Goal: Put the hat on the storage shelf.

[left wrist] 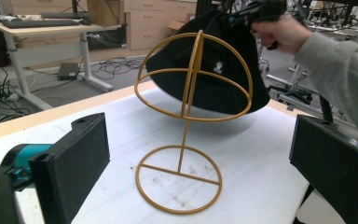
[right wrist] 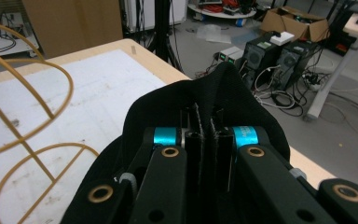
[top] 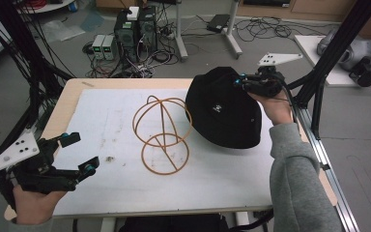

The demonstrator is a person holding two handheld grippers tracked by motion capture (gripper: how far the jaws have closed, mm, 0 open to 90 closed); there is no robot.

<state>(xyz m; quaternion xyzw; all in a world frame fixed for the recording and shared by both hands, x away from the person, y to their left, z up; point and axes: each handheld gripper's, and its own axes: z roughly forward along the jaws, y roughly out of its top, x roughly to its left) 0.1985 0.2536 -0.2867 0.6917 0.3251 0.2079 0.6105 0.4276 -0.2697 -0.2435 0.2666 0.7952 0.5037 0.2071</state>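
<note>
While the left hand-held gripper (top: 79, 153) gapes empty, the right (right wrist: 204, 135) pinches the black hat (top: 222, 108).

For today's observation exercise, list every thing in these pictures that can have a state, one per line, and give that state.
Black hat: pinched at its fabric by the right gripper, lower edge near or on the white mat; contact unclear.
Gold wire hat stand: upright on the mat, bare.
Right gripper: jaws shut on the hat.
Left gripper: jaws open, holding nothing.
White mat: flat, smudged.

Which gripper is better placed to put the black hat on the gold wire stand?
Right. The right gripper is shut on the hat beside the stand; the left gripper is open at the table's near corner.
</note>
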